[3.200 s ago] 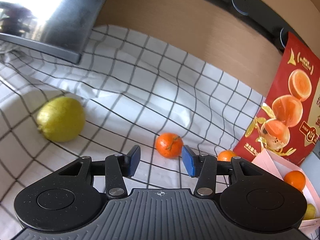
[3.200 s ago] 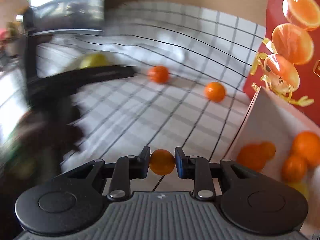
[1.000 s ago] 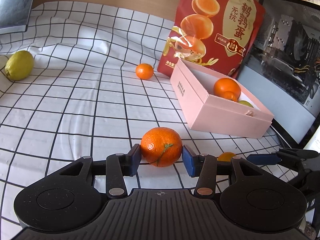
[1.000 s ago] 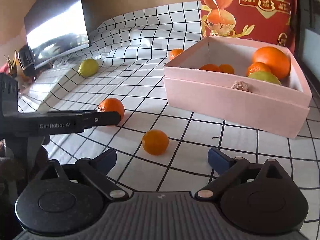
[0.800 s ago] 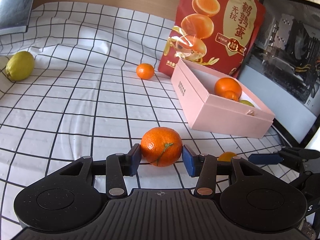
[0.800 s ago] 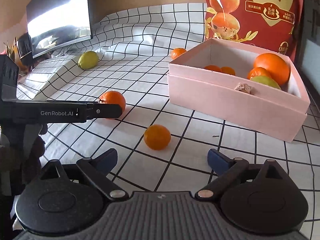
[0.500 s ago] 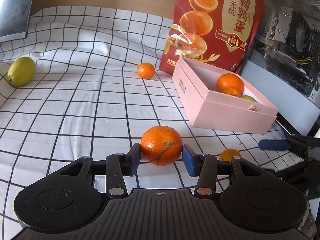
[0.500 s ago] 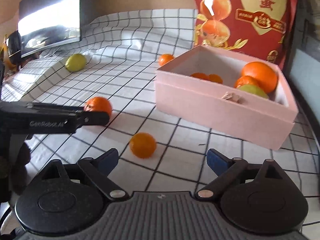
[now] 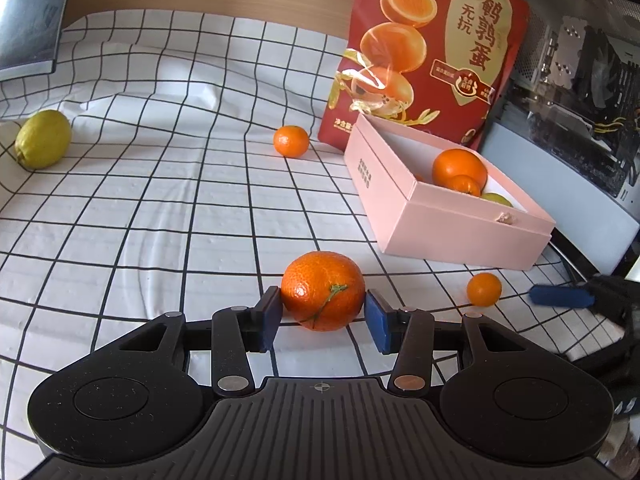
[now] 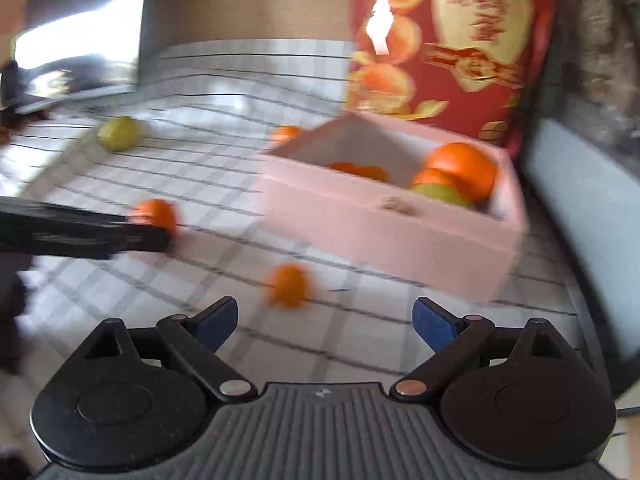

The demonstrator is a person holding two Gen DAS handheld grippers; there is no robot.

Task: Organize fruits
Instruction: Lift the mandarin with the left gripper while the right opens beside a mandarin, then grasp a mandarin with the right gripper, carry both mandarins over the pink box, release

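Two blue-padded hand-held grippers work a worktop draped in wrinkled white cloth [image 9: 168,208] with a black grid. Left hand-held gripper [image 9: 324,318] clamps a dimpled, stemmed mandarin [image 9: 323,295] near the front edge. Right hand-held gripper [image 10: 325,322], spread wide and just narrowing, holds nothing, poised over a small smooth orange [image 10: 289,285] beside the pink cardboard box [image 9: 452,228] of round fruit.

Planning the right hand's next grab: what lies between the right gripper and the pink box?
In the right wrist view, only a small orange on the checked cloth separates the right gripper from the pink box.
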